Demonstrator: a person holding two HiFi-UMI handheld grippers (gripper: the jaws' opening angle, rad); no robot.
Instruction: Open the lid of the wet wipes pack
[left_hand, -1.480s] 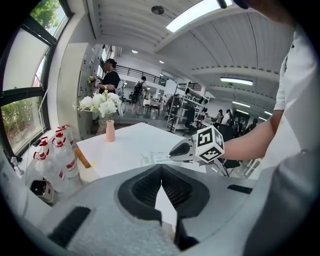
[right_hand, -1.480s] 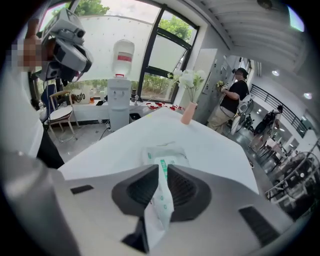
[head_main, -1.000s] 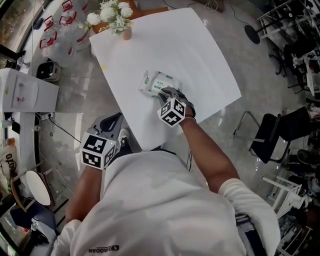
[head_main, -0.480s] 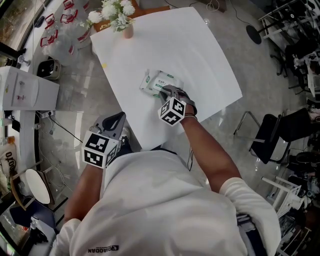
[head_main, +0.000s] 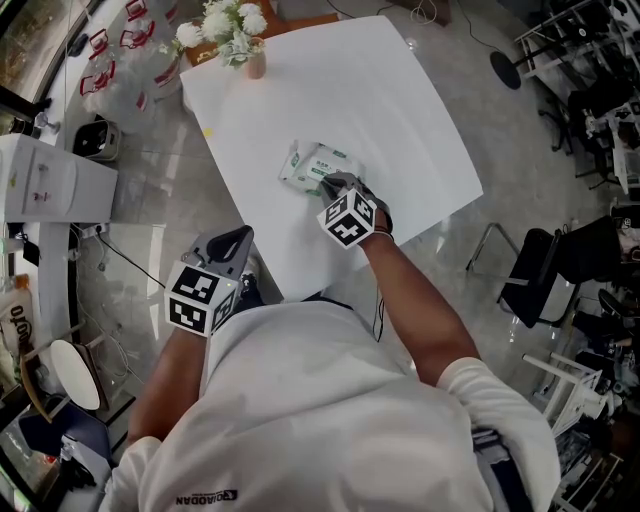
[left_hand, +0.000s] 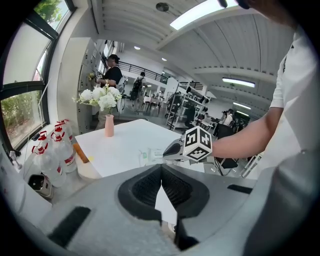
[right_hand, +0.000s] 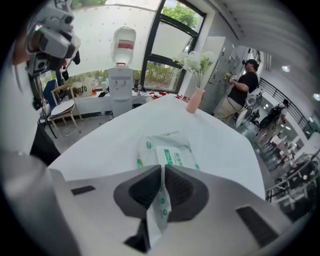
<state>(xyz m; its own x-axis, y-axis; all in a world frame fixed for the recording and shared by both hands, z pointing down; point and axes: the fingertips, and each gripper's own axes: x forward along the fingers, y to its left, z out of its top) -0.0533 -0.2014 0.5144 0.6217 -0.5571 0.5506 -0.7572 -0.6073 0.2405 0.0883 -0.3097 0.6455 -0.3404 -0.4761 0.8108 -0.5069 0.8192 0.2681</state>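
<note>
One wet wipes pack (head_main: 314, 163), green label illegible; right gripper (right_hand: 162, 170) pinching it

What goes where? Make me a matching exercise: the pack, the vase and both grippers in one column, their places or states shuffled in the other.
1. wet wipes pack
2. pink vase
3. left gripper
4. right gripper

A. shut on nothing, held off the table
B. at the table's far corner, holding white flowers
C. lying flat on the white table
D. shut on the pack's near end

Pairs: 1-C, 2-B, 3-A, 4-D.
</note>
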